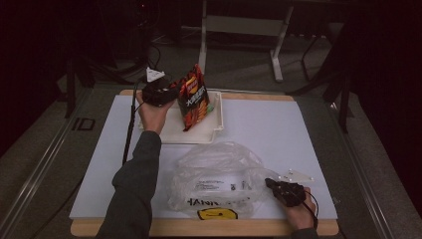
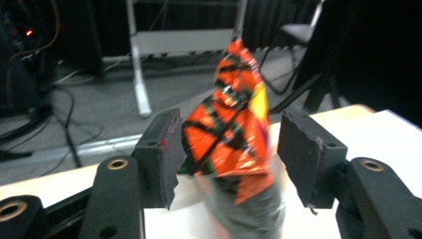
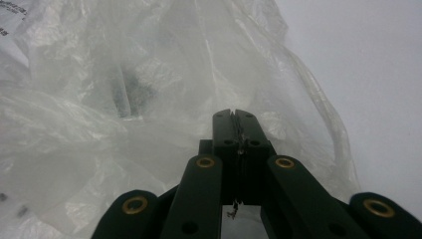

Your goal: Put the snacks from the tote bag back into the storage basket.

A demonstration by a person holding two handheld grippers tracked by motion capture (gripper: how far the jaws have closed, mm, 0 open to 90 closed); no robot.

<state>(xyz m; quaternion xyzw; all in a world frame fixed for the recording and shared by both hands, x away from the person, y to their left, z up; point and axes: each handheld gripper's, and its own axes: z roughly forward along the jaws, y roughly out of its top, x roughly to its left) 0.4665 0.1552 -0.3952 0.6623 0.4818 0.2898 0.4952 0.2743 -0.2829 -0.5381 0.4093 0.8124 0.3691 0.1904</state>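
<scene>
An orange and red chip bag (image 1: 193,97) stands upright in a cream tray (image 1: 217,124) at the back of the white mat. My left gripper (image 1: 175,92) reaches it from the left. In the left gripper view the chip bag (image 2: 229,134) sits between the jaws of my left gripper (image 2: 230,144). One pad touches the bag; the other stands a little apart from it. A crumpled clear plastic bag (image 1: 214,174) lies at the front of the mat. My right gripper (image 1: 271,183) is shut on its right edge. A thin film shows between the jaws of my right gripper (image 3: 234,117), with the plastic bag (image 3: 124,99) spread beyond.
The white mat (image 1: 268,129) covers a wooden board (image 1: 199,228). A yellow label (image 1: 217,214) and black print show on the plastic bag. A metal frame (image 1: 239,25) stands on the floor behind the table. Bare mat lies right of the tray.
</scene>
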